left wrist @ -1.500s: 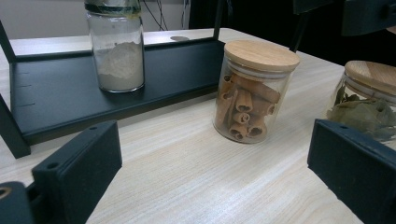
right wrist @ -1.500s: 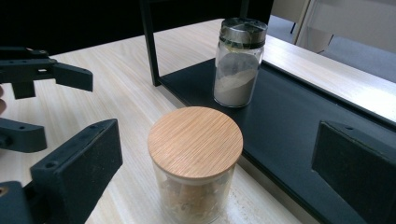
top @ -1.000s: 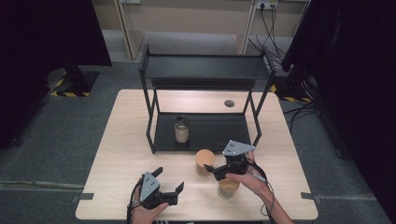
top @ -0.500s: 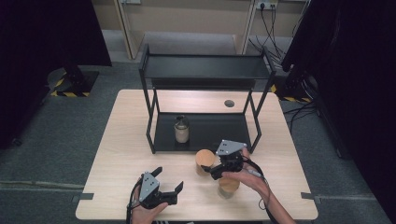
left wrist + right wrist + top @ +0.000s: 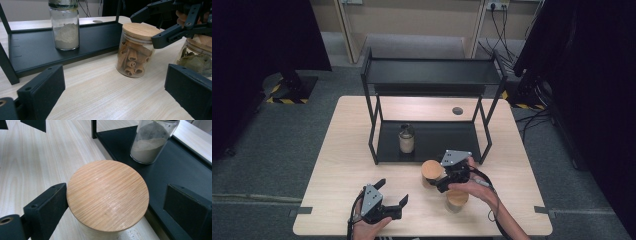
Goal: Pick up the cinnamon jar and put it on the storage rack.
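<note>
Near the tabletop's (image 5: 337, 165) front edge, just off the rack's (image 5: 432, 142) front lip, stands the cinnamon jar (image 5: 431, 172). Right tool (image 5: 443, 184) straddles its wood lid, jaws have just been closing: one pad at the lid rim, the other apart w/ a gap, so no grip yet. Probably lining up to lift it onto the rack beside the powder jar (image 5: 406, 139). Leaf jar (image 5: 457, 199) sits under the right hand. Left tool (image 5: 393, 196) idles by the front edge, jaws wide, nothing btw them.

bay leaf jar (image 5: 197, 58) chopped off by the frame edge, powder jar (image 5: 64, 23) top cropped, cinnamon jar (image 5: 107, 195) body hidden under its lid
</note>
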The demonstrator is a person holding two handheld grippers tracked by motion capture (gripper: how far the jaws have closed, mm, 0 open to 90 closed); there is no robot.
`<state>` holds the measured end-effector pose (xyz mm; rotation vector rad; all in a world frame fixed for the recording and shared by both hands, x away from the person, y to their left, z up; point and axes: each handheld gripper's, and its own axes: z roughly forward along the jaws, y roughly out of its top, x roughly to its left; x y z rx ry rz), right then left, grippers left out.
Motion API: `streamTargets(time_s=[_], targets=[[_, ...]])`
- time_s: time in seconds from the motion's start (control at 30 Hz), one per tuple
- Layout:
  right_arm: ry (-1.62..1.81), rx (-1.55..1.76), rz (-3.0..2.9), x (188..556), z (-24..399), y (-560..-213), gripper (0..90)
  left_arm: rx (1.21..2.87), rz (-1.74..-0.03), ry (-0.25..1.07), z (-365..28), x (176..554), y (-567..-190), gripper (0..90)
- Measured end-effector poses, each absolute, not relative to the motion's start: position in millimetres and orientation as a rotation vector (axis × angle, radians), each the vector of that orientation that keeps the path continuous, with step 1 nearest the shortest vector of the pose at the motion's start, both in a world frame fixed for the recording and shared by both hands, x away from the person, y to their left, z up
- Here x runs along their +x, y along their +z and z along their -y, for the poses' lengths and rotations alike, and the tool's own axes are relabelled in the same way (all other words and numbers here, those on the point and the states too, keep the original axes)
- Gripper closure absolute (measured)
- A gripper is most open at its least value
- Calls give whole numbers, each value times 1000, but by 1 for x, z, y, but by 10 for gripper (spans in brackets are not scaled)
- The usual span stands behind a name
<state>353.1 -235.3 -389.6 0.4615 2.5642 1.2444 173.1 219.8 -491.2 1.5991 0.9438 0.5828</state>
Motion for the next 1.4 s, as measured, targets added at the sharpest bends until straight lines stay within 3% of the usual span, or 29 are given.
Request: streamTargets(time_s=[0.63, 0.8, 1.4], targets=[[1167, 370, -2670, 369, 223, -378, 154, 1598, -943, 585, -220, 173, -491, 22], [1153, 371, -2679, 371, 220, -374, 222, 1597, -943, 585, -220, 173, -491, 23], [1188, 397, -2652, 367, 223, -372, 240, 1596, -944, 585, -221, 173, -491, 26]])
